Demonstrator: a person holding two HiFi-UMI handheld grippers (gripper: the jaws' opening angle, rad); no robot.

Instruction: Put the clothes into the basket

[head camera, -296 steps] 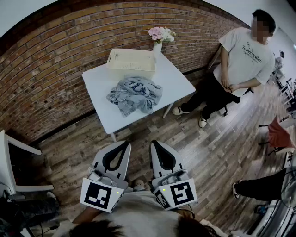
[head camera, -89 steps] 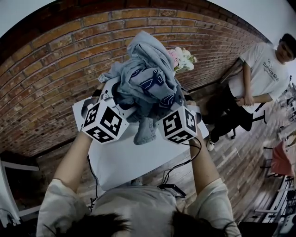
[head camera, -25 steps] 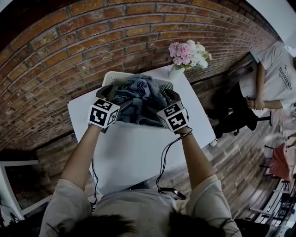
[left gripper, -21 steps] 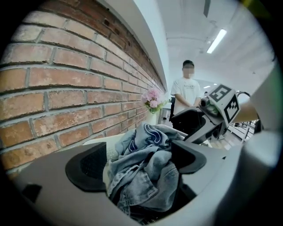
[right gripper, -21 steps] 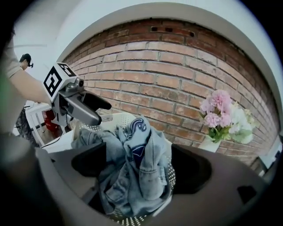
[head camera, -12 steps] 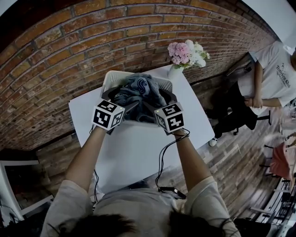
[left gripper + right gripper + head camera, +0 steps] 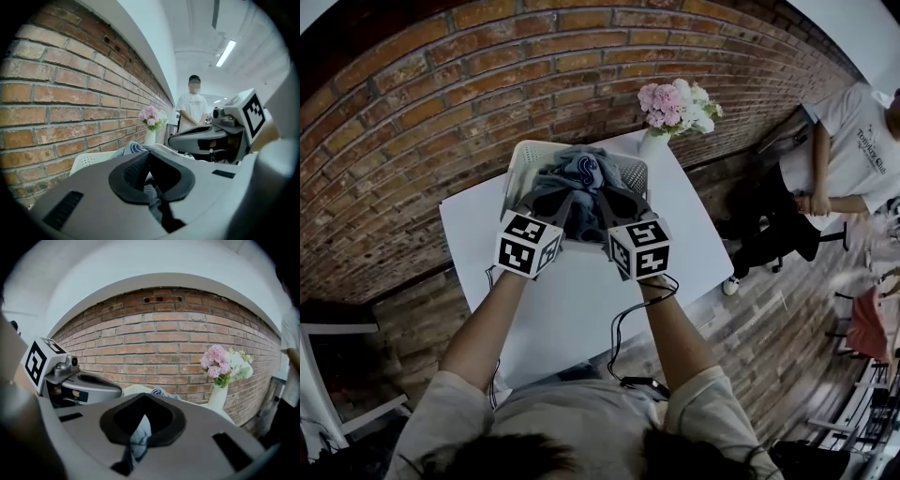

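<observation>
The grey-blue clothes (image 7: 581, 176) lie piled in the white perforated basket (image 7: 517, 161) at the table's far edge. Both grippers hover side by side at the basket's near rim, pointing into it. In the left gripper view the left gripper (image 7: 153, 202) has its jaws shut, with a strip of grey cloth (image 7: 151, 191) pinched between them. The right gripper (image 7: 135, 442) is likewise shut on a fold of light blue cloth (image 7: 139, 430). From the head view, the left gripper (image 7: 566, 202) and right gripper (image 7: 606, 201) tips touch the pile's front.
The white table (image 7: 581, 300) stands against a brick wall (image 7: 441, 84). A white vase of pink flowers (image 7: 673, 105) is just right of the basket. A person in a white T-shirt (image 7: 858, 141) sits at the far right. A cable (image 7: 623, 328) hangs from the right gripper.
Both grippers have drawn slightly back toward me from over the basket. Their jaws, spread wide around the pile before, have come together on cloth. The clothes sit lower in the basket.
</observation>
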